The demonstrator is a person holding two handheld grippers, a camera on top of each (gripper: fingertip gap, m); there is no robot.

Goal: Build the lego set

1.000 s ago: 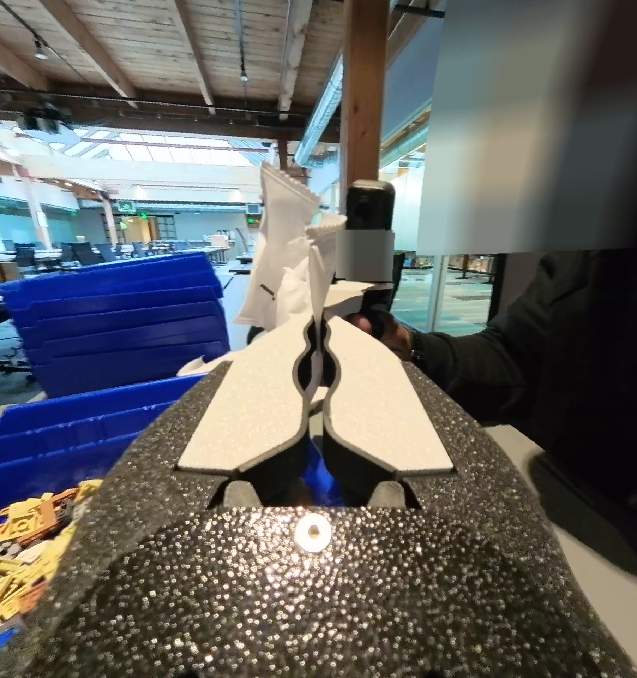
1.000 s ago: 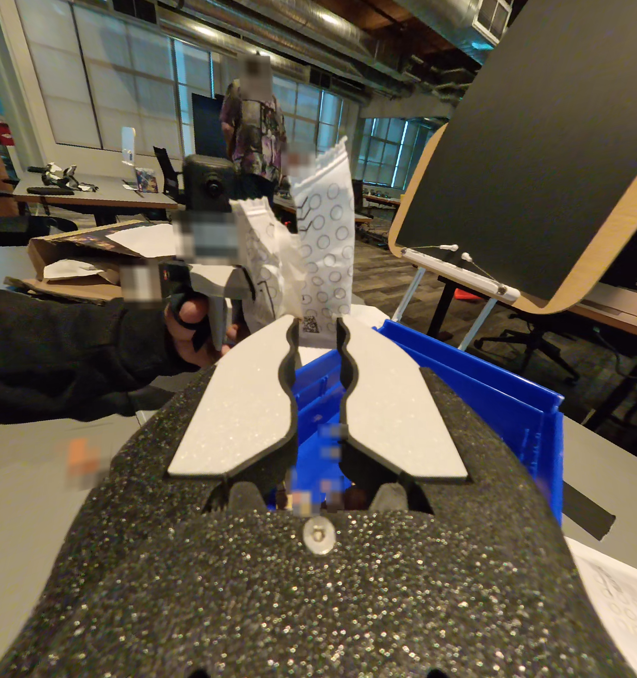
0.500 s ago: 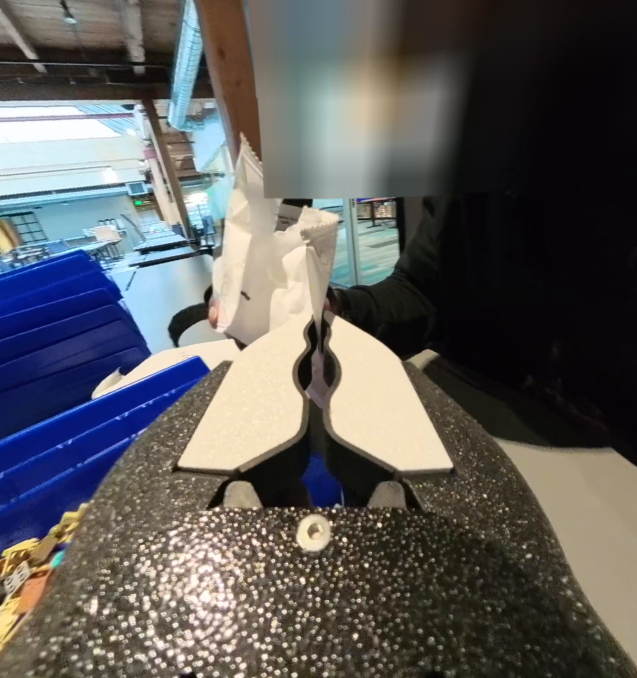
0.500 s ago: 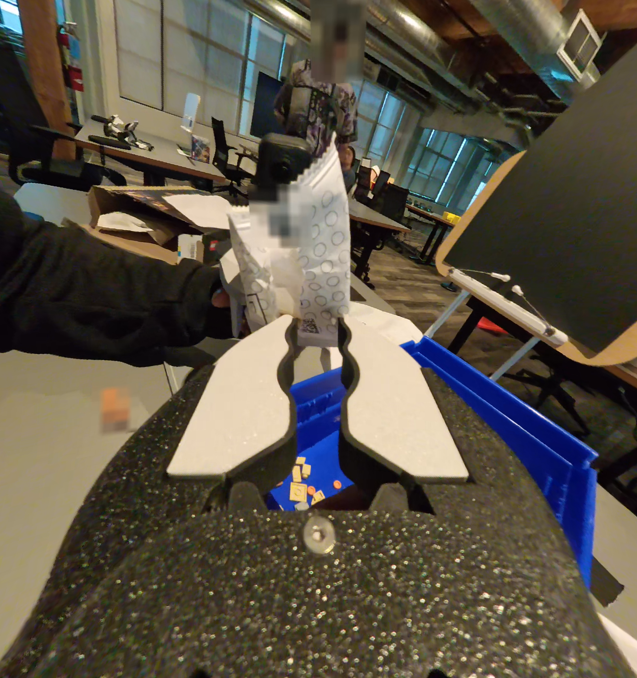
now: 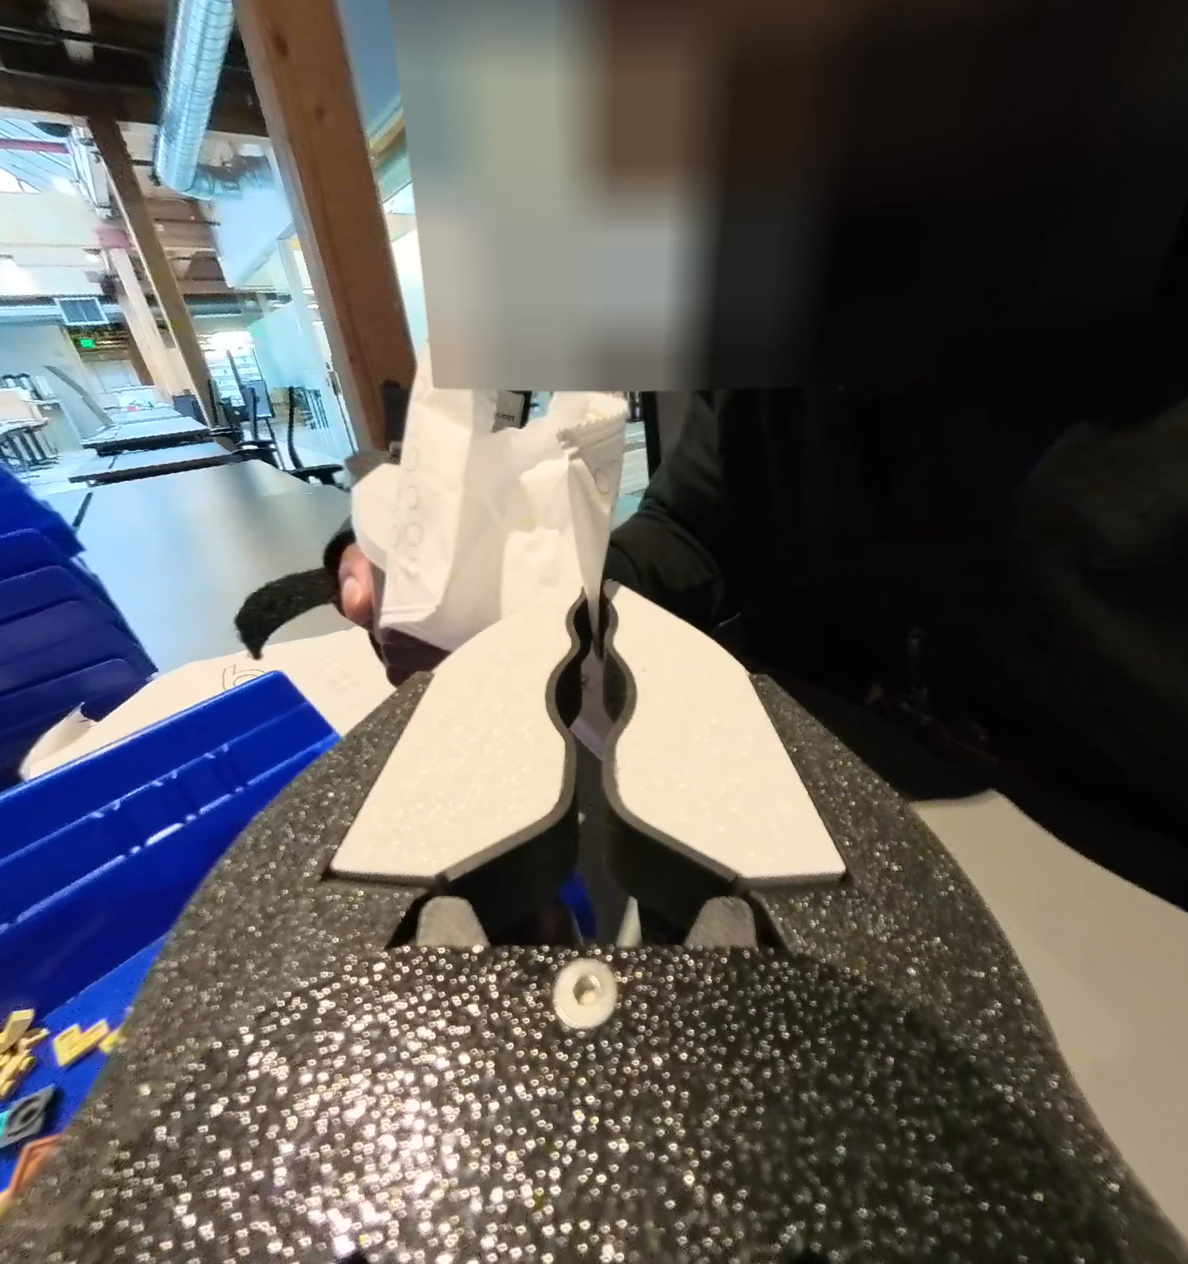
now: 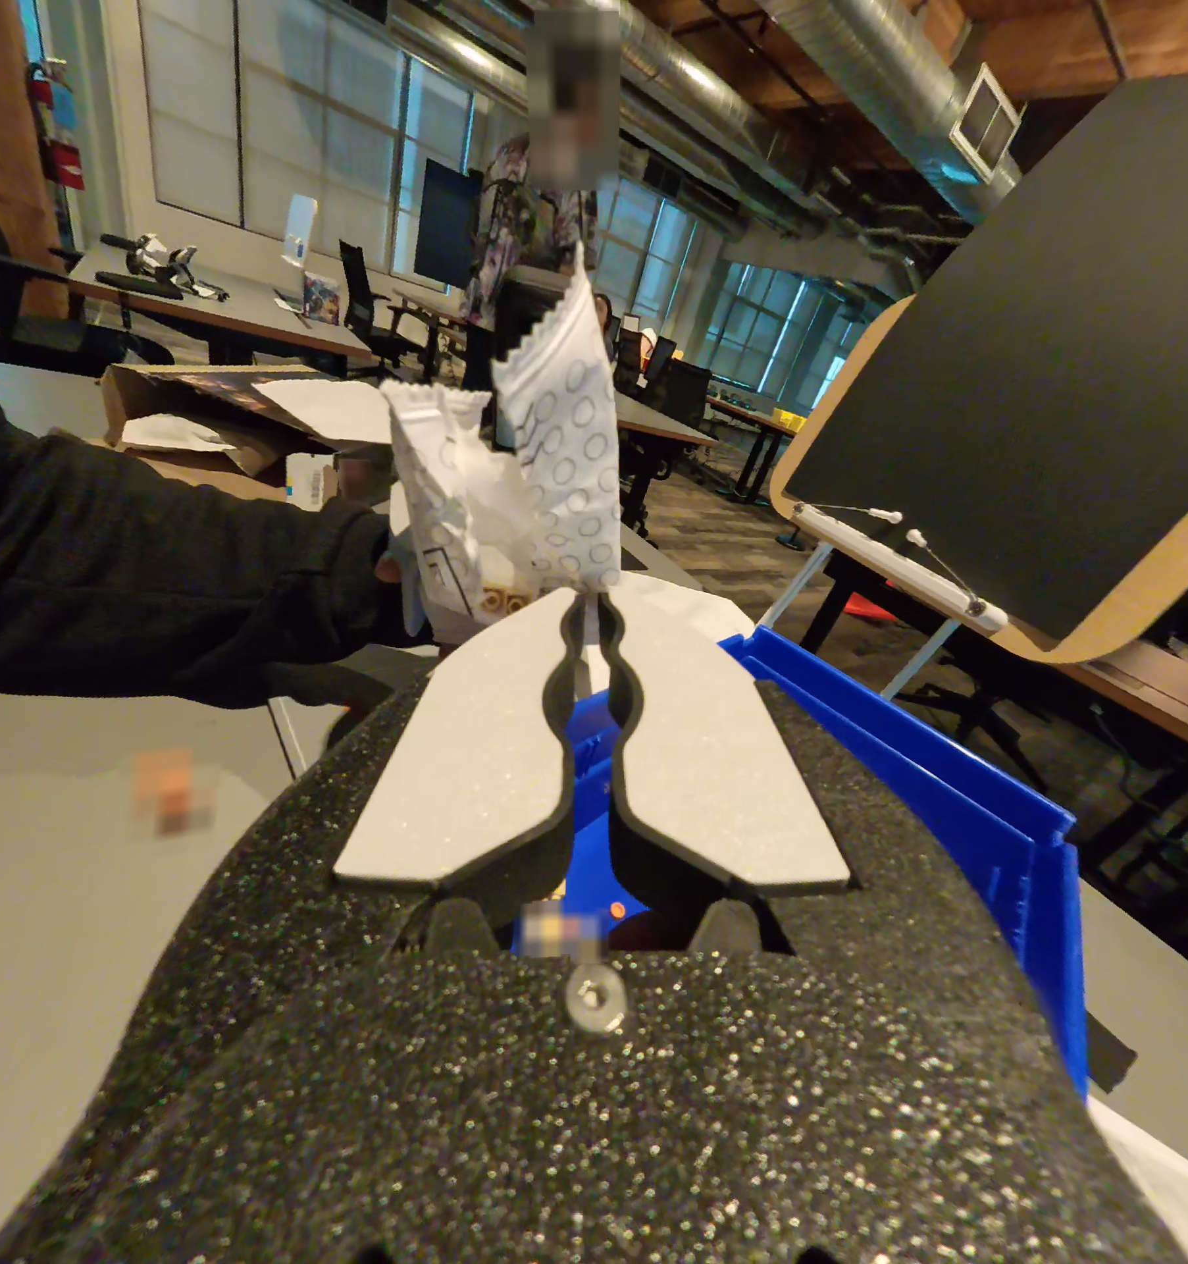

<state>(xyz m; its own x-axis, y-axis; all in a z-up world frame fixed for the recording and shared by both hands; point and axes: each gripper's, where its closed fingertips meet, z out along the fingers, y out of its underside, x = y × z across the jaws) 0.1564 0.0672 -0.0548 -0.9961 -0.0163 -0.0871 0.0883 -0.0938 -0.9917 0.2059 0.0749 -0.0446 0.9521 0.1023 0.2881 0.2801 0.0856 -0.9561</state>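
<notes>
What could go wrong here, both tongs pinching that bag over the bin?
1. Left tongs and right tongs each grip only a thin edge of the white paper bag; it could slip free.
2. If it rips suddenly, pieces may miss the blue bin and scatter.

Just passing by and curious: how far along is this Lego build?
Very early. Done: some loose pieces already lie in the blue bin. In hand: both the left gripper and the right gripper have their jaws shut on a torn white paper bag, held over the bin, with some parts showing inside it. Left: emptying the bag and all of the assembly; no joined bricks are visible.
</notes>
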